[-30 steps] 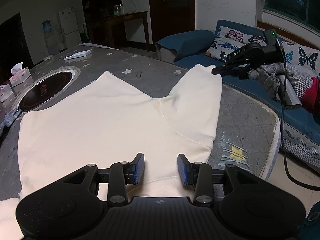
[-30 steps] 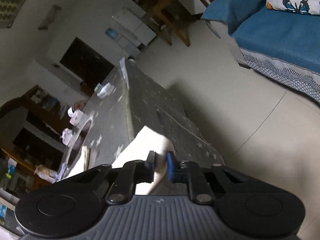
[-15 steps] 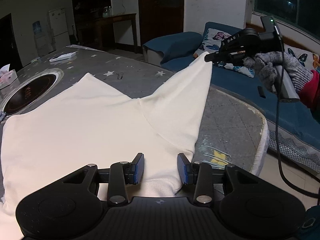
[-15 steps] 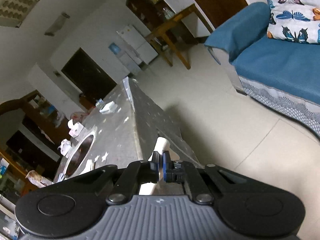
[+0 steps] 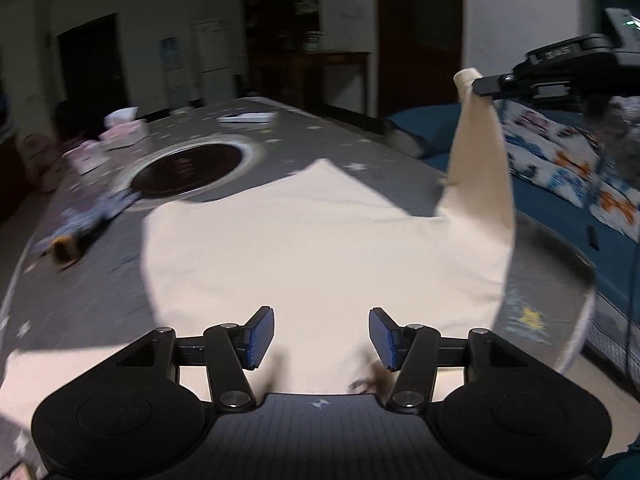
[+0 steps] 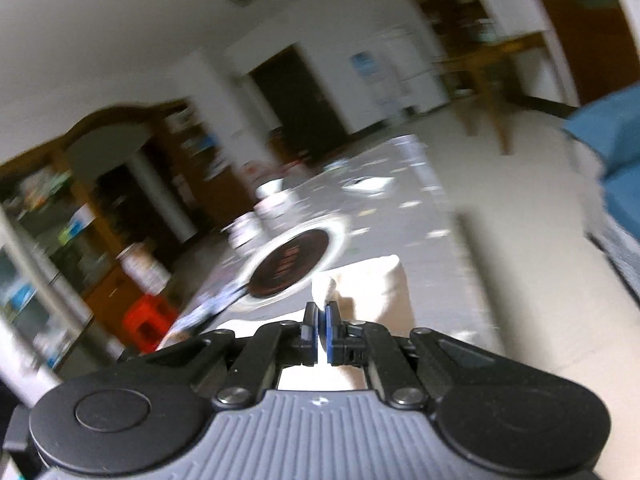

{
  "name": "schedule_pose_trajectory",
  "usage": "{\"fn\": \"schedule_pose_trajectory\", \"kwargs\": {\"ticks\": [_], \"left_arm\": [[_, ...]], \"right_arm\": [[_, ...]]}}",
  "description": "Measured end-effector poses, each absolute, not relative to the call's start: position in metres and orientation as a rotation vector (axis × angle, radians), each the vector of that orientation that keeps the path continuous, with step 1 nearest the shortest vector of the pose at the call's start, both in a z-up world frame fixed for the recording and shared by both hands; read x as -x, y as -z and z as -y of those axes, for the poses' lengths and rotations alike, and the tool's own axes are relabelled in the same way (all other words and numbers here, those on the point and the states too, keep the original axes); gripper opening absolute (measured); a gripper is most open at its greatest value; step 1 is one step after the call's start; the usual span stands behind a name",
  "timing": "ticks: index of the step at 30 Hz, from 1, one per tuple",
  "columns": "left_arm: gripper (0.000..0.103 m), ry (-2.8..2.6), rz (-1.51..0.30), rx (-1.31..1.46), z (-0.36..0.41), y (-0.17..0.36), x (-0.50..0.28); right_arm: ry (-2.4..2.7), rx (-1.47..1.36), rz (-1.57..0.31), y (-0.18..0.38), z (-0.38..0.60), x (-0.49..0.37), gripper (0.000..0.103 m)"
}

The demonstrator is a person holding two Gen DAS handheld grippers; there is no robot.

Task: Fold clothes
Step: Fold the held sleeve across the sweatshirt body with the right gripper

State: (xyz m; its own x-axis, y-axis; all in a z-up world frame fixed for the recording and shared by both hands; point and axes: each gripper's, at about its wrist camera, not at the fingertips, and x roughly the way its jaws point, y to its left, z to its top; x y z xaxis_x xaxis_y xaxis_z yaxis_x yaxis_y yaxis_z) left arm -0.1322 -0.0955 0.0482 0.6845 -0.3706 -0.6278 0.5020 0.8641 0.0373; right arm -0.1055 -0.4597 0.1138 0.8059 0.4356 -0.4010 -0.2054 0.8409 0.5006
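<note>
A cream garment [image 5: 320, 240] lies spread on the grey star-patterned table [image 5: 80, 292]. Its right sleeve [image 5: 480, 160] is lifted high off the table, hanging from the right gripper [image 5: 476, 86], which is shut on the cuff. In the right wrist view the right gripper [image 6: 321, 334] pinches cream cloth [image 6: 372, 284] between its blue pads. My left gripper [image 5: 321, 336] hovers open over the garment's near part, with nothing between its fingers.
A round dark hob [image 5: 188, 166] is set in the table beyond the garment. Tissue packs [image 5: 120, 128] and a flat white object [image 5: 246, 117] lie at the far side. A blue sofa with butterfly cushions [image 5: 560, 168] stands right of the table edge.
The right gripper has lifted the sleeve higher and swung it left, toward the table. The left gripper's view has turned left; both views are blurred by motion.
</note>
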Motion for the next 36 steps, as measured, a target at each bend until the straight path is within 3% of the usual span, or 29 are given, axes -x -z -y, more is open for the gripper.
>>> {"fn": "schedule_pose_trajectory", "kwargs": {"ticks": [7, 16, 19, 24, 26, 31, 36], "left_arm": [[0.061, 0.400, -0.659, -0.151, 0.056, -0.046, 0.142], [0.063, 0.347, -0.668, -0.100, 0.028, -0.043, 0.152], [0.063, 0.342, -0.668, -0.091, 0.026, -0.043, 0.153], [0.063, 0.352, -0.660, -0.090, 0.027, -0.045, 0.152], [0.063, 0.358, -0.654, -0.089, 0.029, -0.046, 0.150], [0.062, 0.391, -0.664, -0.088, 0.038, -0.043, 0.142], [0.049, 0.396, -0.701, -0.073, 0.047, -0.036, 0.132]], "right_arm": [[-0.592, -0.321, -0.613, -0.118, 0.352, 0.083, 0.003], [-0.732, -0.240, -0.784, -0.075, 0.258, 0.071, 0.003], [-0.773, -0.208, -0.841, -0.062, 0.241, 0.074, 0.008], [-0.798, -0.177, -0.843, -0.065, 0.244, 0.089, 0.012], [-0.778, -0.167, -0.824, -0.073, 0.256, 0.094, 0.018], [-0.647, -0.069, -0.795, -0.080, 0.302, 0.110, 0.018], [-0.506, 0.003, -0.819, -0.060, 0.342, 0.129, 0.018]]}}
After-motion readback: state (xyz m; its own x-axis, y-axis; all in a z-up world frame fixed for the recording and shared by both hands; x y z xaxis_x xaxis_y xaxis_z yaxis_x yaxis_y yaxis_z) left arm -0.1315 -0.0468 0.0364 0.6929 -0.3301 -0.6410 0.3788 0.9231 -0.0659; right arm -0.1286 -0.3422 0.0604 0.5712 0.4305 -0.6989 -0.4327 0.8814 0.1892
